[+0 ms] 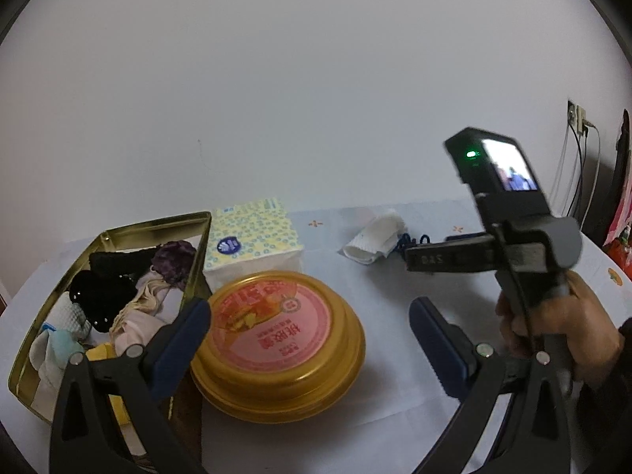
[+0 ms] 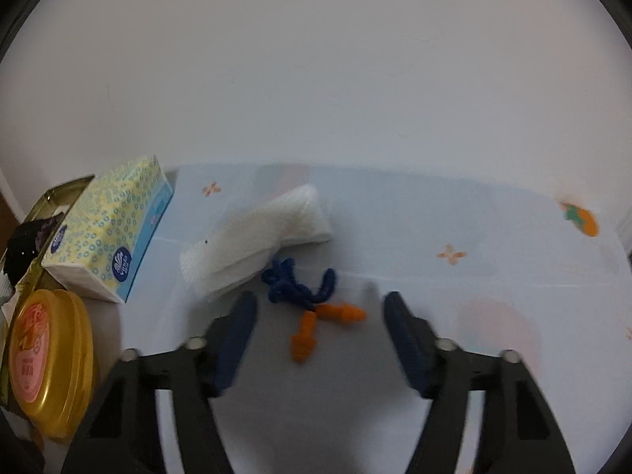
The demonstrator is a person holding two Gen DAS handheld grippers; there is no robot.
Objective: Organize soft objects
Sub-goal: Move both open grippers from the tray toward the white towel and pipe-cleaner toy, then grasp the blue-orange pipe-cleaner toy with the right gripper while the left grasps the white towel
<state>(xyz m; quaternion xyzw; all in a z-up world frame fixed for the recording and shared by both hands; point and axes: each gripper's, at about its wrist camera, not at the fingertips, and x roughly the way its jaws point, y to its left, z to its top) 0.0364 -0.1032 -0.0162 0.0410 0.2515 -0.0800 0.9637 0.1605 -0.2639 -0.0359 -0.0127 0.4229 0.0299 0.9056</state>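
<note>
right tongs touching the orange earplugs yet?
Apart. The right wrist view shows the right tongs open, with bare tablecloth between each pad and the orange earplugs.

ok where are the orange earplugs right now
In the right wrist view the orange earplugs lie on the tablecloth between the open right tool's fingers, joined to the blue cord just below the folded white cloth.
</note>
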